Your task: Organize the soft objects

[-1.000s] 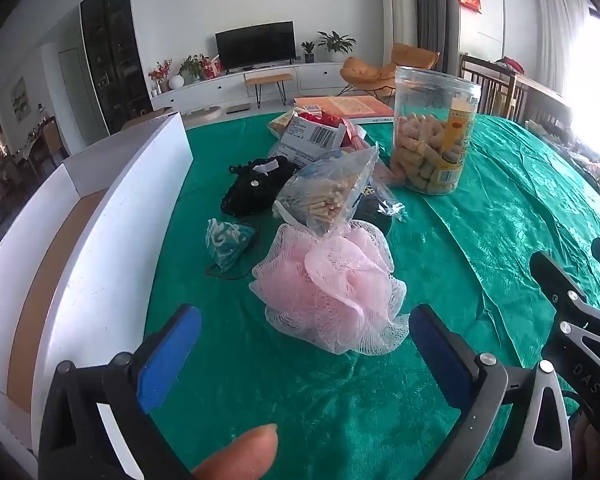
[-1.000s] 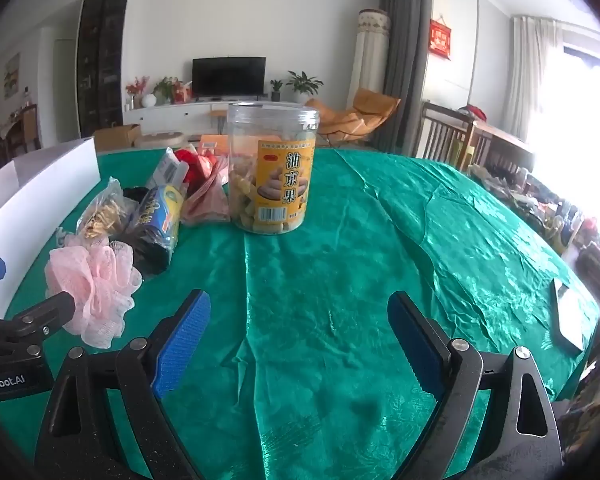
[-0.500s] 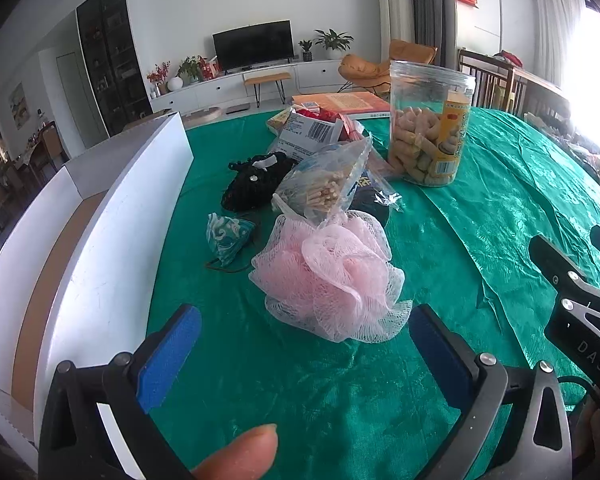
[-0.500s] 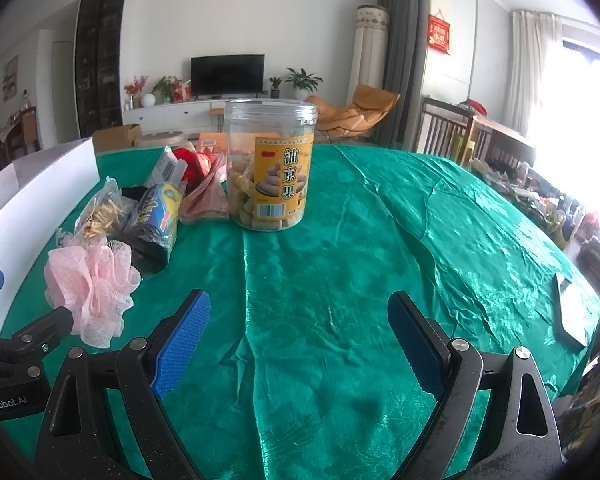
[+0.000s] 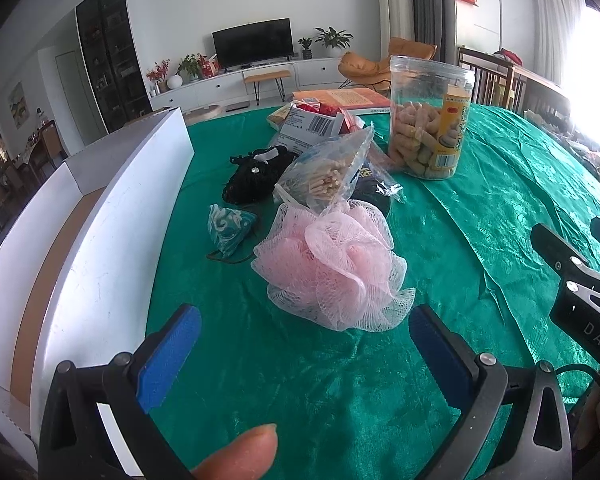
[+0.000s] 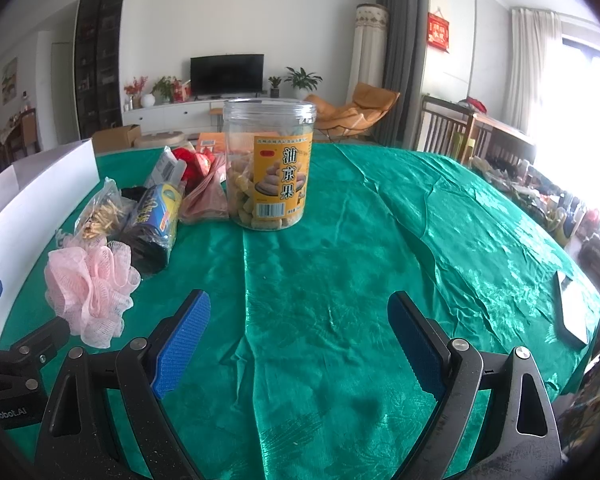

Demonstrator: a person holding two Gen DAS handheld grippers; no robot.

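1. Left wrist view: the left gripper [image 5: 300, 348] hangs over the green-clothed desk [image 5: 480, 208] with its jaws spread wide and holding nothing. The pink mesh sponge [image 5: 332, 264] lies just ahead of the blue pads, not touching either.
2. A clear bag of snack sticks [image 5: 326, 174] leans on the sponge's far side and touches it. A small teal pouch [image 5: 230, 229] lies just beside the sponge toward the desk's left edge, and a black fabric bundle [image 5: 256, 178] lies behind the pouch.
3. A white cardboard box [image 5: 100, 240] runs along the left edge. The clear snack jar [image 5: 430, 120] stands upright further back, with flat packets behind it.
4. A fingertip [image 5: 240, 454] shows at the bottom, and the right gripper's black frame [image 5: 580, 292] reaches in from the right.
5. Right wrist view: the right gripper [image 6: 298, 344] is spread open and empty above bare green cloth. The sponge [image 6: 90, 284] sits near the left edge, with the stick bag [image 6: 100, 212] and a dark rolled pack [image 6: 154, 226] behind it. The jar [image 6: 270, 164] stands centre-back.
6. Against a second ago, the sponge lies further from the left jaws and higher in that view; the right view is nearly unchanged.
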